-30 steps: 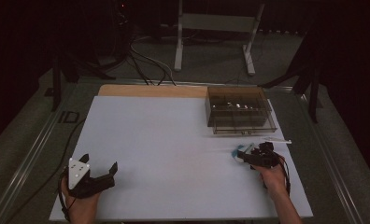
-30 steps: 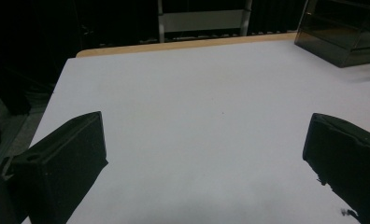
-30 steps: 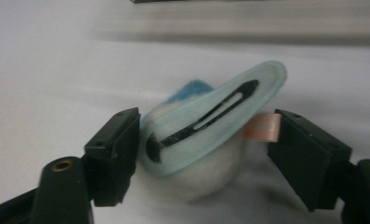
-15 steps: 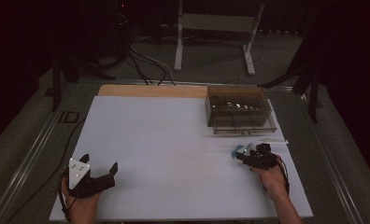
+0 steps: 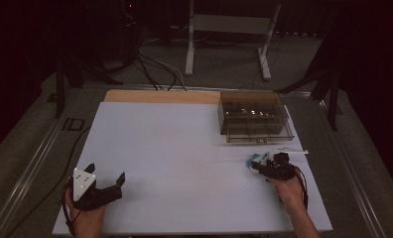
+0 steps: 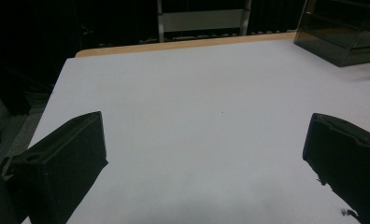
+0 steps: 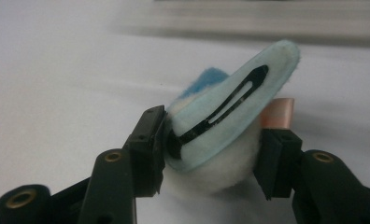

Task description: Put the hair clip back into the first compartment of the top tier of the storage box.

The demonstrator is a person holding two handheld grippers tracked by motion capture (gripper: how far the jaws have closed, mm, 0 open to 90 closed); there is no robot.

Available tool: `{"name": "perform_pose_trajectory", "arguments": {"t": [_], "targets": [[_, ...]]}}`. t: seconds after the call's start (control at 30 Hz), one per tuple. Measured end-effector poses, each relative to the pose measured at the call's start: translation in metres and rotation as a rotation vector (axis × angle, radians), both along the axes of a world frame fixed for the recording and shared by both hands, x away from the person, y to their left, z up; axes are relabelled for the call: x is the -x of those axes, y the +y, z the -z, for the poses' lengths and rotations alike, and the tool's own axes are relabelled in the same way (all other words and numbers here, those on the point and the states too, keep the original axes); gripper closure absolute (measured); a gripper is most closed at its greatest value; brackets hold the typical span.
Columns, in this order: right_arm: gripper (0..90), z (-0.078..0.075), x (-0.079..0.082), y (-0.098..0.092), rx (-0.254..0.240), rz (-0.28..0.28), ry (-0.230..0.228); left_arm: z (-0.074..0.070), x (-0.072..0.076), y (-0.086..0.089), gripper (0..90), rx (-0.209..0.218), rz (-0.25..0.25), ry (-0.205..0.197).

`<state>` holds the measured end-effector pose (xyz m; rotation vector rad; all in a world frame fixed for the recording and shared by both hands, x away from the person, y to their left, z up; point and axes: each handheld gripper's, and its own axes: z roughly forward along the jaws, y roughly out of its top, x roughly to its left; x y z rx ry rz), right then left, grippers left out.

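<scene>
My right gripper (image 5: 262, 166) is shut on a plush hair clip (image 7: 230, 116). The clip is pale blue felt with a black snap clip on its back, white fluff and a darker blue patch. It sits tilted between the jaws in the right gripper view, just above the white table top. In the high view the hair clip (image 5: 254, 160) shows at the right gripper's tip, right of the table's middle. My left gripper (image 5: 105, 184) rests near the front left corner, open, with nothing between its jaws. Its two black fingers (image 6: 64, 163) stand wide apart over bare white surface.
A smoky clear plastic drawer box (image 5: 254, 116) stands at the back right of the white table top (image 5: 174, 148). Thin white sticks (image 5: 294, 149) lie just in front of it. A wooden strip (image 5: 160, 95) edges the far side. Cables and a stand's legs lie on the floor beyond.
The right gripper with the hair clip has shifted slightly toward the front of the table. The left gripper has not moved.
</scene>
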<state>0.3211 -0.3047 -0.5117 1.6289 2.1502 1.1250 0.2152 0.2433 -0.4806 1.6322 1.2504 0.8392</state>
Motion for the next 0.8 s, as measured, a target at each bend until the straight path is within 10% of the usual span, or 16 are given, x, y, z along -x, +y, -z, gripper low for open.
{"name": "perform_pose_trajectory", "arguments": {"t": [0.8], "targets": [[49.9, -0.011, 0.008, 0.004, -0.039, 0.009, -0.049, 0.0, 0.0, 0.0, 1.1, 0.0, 0.0, 0.001]]}}
